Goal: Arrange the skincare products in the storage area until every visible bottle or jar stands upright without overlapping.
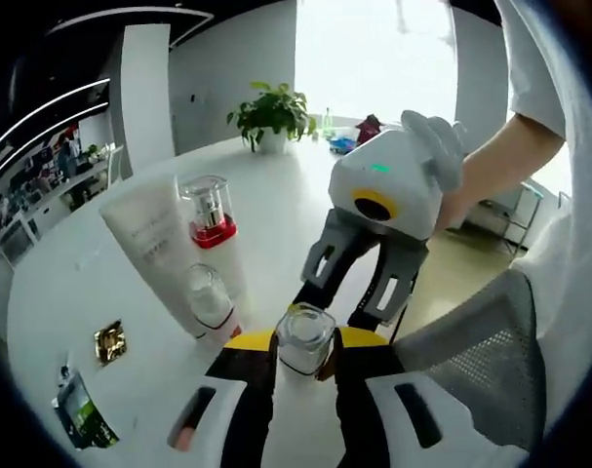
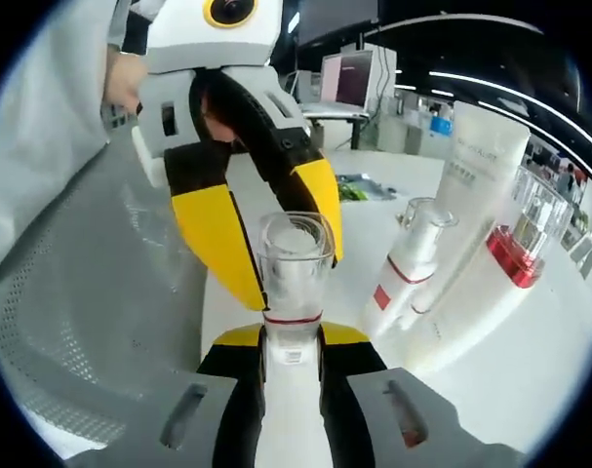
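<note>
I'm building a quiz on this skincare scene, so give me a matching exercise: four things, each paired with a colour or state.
Things:
1 clear-capped bottle
2 white tube
3 potted plant
4 red-collared bottle

Descriptions:
A gripped by both grippers
B far across the table
C tall, plain white, standing
D clear cap above a red band

Pairs: 1-A, 2-C, 3-B, 4-D

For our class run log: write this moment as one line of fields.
both grippers: shut on clear-capped bottle | left gripper at cap | right gripper at body | tube, red-collared bottle: upright on table
</note>
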A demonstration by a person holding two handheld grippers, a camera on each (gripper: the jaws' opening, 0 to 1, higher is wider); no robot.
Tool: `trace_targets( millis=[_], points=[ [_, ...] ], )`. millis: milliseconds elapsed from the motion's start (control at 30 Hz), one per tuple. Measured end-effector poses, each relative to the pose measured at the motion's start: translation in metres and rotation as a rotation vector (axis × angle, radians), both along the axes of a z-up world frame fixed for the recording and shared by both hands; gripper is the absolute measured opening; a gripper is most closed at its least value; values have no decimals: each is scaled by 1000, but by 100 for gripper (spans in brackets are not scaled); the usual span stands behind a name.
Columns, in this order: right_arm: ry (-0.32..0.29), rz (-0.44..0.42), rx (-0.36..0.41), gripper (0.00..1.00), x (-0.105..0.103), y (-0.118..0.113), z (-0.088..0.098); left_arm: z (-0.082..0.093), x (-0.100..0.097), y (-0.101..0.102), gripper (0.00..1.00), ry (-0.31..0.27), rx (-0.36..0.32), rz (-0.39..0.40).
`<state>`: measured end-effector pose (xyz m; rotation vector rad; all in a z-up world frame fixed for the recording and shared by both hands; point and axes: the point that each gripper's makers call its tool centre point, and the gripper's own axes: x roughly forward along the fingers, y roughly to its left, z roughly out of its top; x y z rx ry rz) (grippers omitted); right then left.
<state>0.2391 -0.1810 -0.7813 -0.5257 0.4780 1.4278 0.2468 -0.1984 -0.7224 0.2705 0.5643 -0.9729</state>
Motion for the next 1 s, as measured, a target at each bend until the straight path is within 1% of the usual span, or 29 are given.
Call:
trace_targets(
  millis=[133, 400, 733, 867, 1000],
  points=[
    [-2, -3, -2, 19, 7, -3, 0, 1, 0, -2, 30, 8, -17, -6],
    [-28, -14, -20, 19, 32, -15, 0, -6, -2, 3, 35, 28, 0, 2],
    [-44, -29, -24, 19, 57, -23, -1, -7, 1, 13, 45, 47, -12, 54],
    [-43, -38, -17, 19, 64, -23, 0, -8, 2, 17, 46, 52, -5, 70],
    [-36, -52, -10, 20, 66, -22, -1, -8, 2, 19, 46, 58, -6, 84]
  ],
)
